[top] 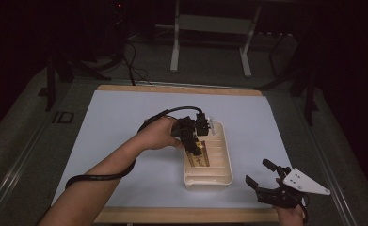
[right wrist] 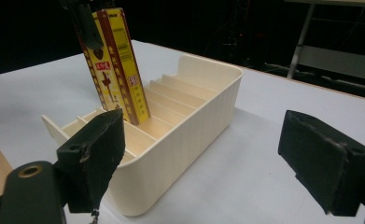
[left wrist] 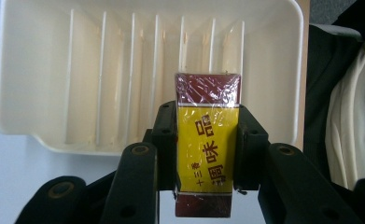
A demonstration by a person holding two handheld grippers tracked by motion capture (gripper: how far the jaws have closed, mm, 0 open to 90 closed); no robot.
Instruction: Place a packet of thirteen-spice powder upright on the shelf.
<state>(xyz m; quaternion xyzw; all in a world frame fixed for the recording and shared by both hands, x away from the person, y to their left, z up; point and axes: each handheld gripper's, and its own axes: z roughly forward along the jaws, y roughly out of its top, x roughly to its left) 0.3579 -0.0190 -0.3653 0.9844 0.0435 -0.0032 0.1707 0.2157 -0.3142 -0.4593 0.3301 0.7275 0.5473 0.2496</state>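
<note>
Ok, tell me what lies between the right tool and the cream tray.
Nothing: in the high view, bare white mat separates the right tool from the cream tray.

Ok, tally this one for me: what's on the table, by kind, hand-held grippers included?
Cream slotted tray: 1
Yellow and maroon packet, clamped in the left hand-held gripper: 1
Hand-held grippers, counting the right hand-held gripper, open: 2
Total: 4

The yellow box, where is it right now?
The yellow box sits clamped in the left gripper, tilted, its lower end down in a slot of the cream tray near mid-table in the high view; the right gripper waits open, right of the tray.
</note>
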